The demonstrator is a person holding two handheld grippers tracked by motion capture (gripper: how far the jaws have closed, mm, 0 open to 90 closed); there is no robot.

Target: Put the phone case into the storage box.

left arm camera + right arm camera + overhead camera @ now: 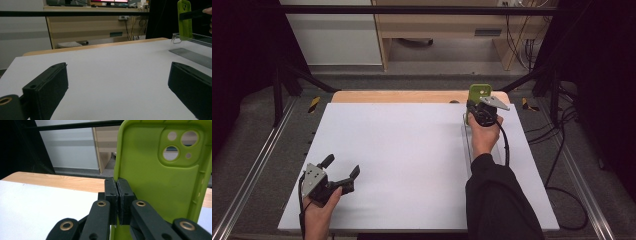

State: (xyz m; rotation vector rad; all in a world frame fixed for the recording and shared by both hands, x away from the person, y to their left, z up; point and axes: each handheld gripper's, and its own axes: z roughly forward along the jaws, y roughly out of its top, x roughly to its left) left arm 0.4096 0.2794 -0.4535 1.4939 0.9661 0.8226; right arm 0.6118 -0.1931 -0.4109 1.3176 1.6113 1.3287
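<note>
A lime-green phone case (480,91) (160,177) with camera cut-outs stands upright above the far right of the white table (402,150). My right gripper (473,107) (117,182) is shut on its left edge, the two pads pressed together over the rim. In the left gripper view the phone case (185,20) hangs over a clear plastic tray (190,53). Near the front left corner my left gripper (344,164) (117,72) rests low over the table, open, with nothing between its jaws.
The clear tray (466,142) lies along the table's right side under my right hand. A wooden strip (402,96) borders the far edge. Black frame bars, cables and a wooden cabinet (437,30) stand beyond the table.
</note>
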